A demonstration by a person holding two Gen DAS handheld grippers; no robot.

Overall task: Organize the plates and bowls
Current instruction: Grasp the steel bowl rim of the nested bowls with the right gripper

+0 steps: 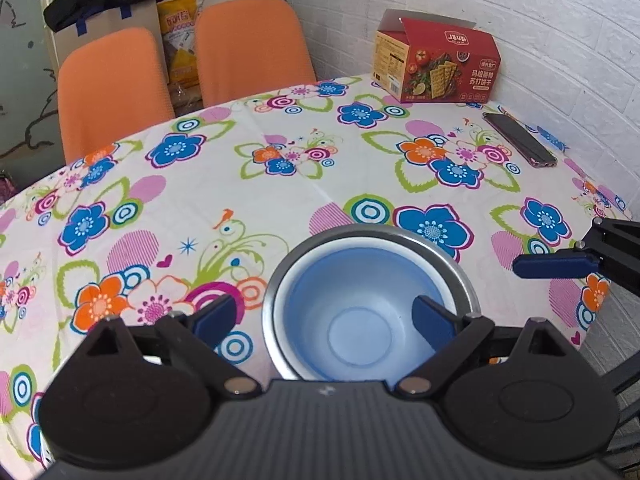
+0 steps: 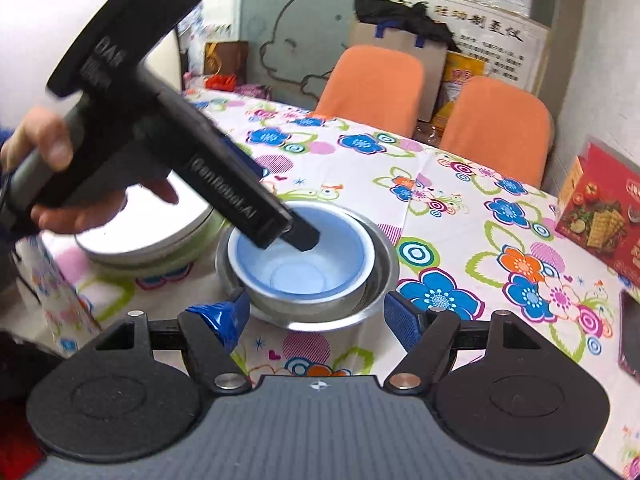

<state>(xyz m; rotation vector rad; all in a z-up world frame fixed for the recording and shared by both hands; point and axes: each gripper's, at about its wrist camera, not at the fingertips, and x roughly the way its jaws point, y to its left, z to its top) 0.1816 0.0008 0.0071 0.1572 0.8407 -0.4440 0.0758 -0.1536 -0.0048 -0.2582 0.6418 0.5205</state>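
Note:
A light blue bowl (image 1: 352, 312) sits nested inside a steel bowl (image 1: 460, 276) on the flowered tablecloth. My left gripper (image 1: 324, 316) is open, its right finger inside the blue bowl and its left finger outside the steel rim. In the right wrist view the same blue bowl (image 2: 296, 264) in the steel bowl (image 2: 380, 276) lies just ahead of my open, empty right gripper (image 2: 320, 316). The left gripper (image 2: 300, 236) reaches down into the bowl there. Stacked plates (image 2: 160, 240), white on green, sit to the left under the hand.
A red cracker box (image 1: 436, 64) and a phone (image 1: 520, 140) lie at the far right by the brick wall. Two orange chairs (image 1: 180, 64) stand beyond the table's far edge. The right gripper's finger (image 1: 556, 266) shows at the right edge.

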